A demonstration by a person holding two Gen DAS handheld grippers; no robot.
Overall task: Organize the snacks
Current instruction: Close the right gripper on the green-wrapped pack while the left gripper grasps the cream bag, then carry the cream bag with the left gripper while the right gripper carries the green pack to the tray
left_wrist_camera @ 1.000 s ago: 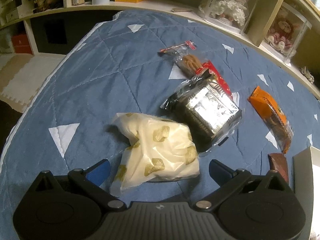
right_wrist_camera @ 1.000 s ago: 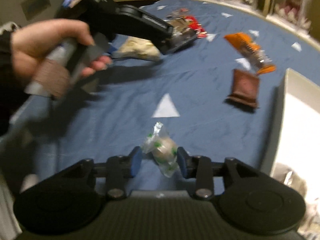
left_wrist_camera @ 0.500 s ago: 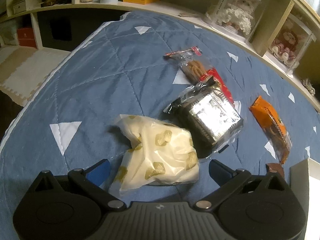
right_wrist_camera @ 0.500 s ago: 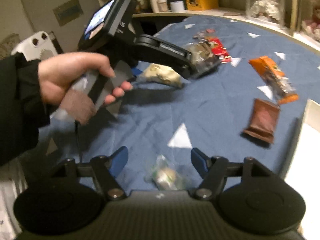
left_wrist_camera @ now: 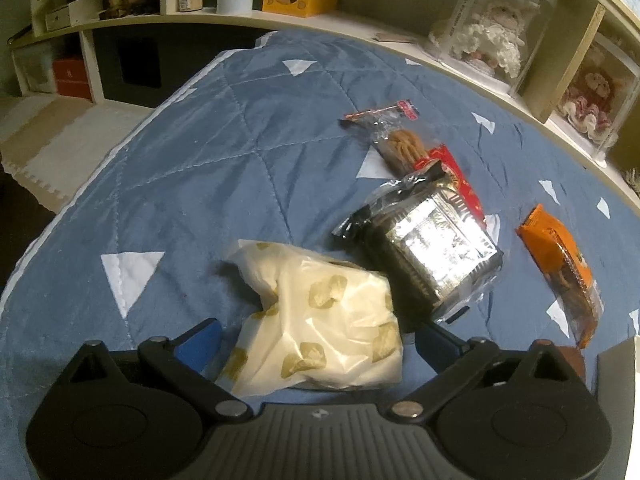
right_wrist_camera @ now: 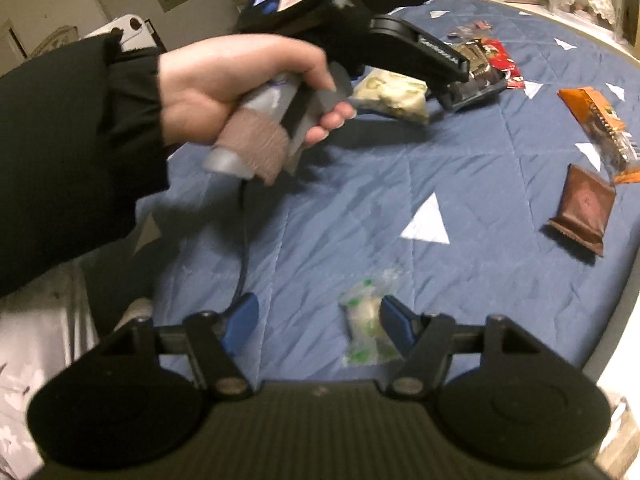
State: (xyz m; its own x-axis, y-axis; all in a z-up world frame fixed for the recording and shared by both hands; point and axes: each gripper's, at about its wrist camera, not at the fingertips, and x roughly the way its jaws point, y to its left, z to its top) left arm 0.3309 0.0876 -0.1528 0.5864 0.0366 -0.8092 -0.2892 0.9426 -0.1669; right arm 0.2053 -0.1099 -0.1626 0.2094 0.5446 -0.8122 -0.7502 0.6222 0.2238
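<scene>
- Left gripper point(left_wrist_camera: 316, 344): my jaws are spread wide and have just closed in a little around the cream chip bag point(left_wrist_camera: 320, 320), lower centre of frame; pads not pressing yet.
- Bag looks light, puffy, slick film; I'd pinch across its middle, gently.
- Right gripper point(right_wrist_camera: 316, 322): jaws parted, small green-print candy point(right_wrist_camera: 366, 320) lies loose by the right pad.
- Surface: soft blue quilt point(left_wrist_camera: 208, 168), shelves point(left_wrist_camera: 360, 20) along the top.

Dim, fisheye-warped — foil glare, slight blur.
</scene>
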